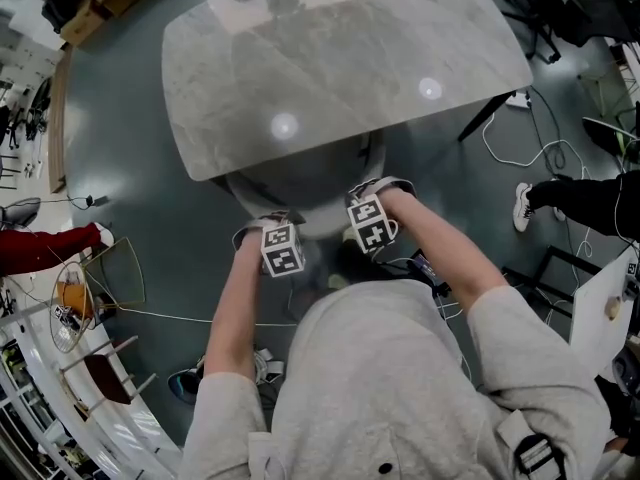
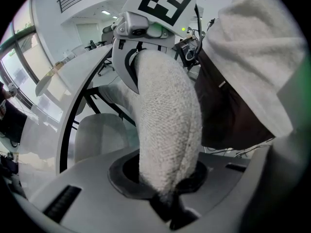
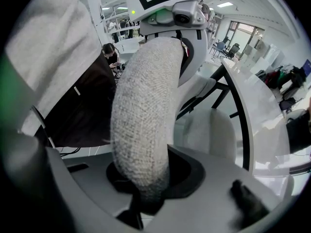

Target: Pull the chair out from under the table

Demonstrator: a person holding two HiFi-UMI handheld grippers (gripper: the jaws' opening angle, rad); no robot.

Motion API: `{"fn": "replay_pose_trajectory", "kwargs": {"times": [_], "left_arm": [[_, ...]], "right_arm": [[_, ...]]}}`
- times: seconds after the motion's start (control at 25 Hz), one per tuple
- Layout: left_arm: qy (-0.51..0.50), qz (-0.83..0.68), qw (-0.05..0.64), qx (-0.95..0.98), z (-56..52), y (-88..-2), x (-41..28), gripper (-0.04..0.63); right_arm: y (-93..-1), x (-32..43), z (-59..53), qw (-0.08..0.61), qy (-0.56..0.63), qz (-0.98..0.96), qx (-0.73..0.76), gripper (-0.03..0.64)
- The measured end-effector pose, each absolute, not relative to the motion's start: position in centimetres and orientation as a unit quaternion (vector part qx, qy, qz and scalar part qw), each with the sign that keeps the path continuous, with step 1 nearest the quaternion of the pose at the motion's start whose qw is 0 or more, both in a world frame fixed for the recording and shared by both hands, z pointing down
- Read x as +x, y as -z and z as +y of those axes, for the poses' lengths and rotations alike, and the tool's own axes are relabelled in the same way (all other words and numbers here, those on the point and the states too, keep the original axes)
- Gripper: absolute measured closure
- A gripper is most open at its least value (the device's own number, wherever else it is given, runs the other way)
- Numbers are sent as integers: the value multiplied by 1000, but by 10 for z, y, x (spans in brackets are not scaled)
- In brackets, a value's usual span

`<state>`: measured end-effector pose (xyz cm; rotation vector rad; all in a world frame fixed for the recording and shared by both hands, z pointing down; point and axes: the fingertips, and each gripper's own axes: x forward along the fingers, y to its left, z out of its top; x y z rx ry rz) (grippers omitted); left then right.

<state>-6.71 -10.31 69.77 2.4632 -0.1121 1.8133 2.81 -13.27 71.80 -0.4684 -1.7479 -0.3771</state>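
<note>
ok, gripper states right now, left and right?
Left gripper: closed on the chair back.
Right gripper: closed on the chair back too.

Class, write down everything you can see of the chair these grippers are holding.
The chair has a curved backrest padded in coarse, off-white woven fabric and a pale seat. It stands upright, mostly tucked under the marble-look table. The left gripper and right gripper each clamp the top rim of the backrest, side by side.
</note>
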Motion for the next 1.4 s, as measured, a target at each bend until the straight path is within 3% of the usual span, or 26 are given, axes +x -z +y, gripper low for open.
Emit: {"fn": "replay_pose_trajectory", "kwargs": {"times": [1.4], "left_arm": [[-594,-26,24,804,-20,-700,-53,512]], "right_arm": [[-720,44,-46,609,154,-755,-189,537]]}}
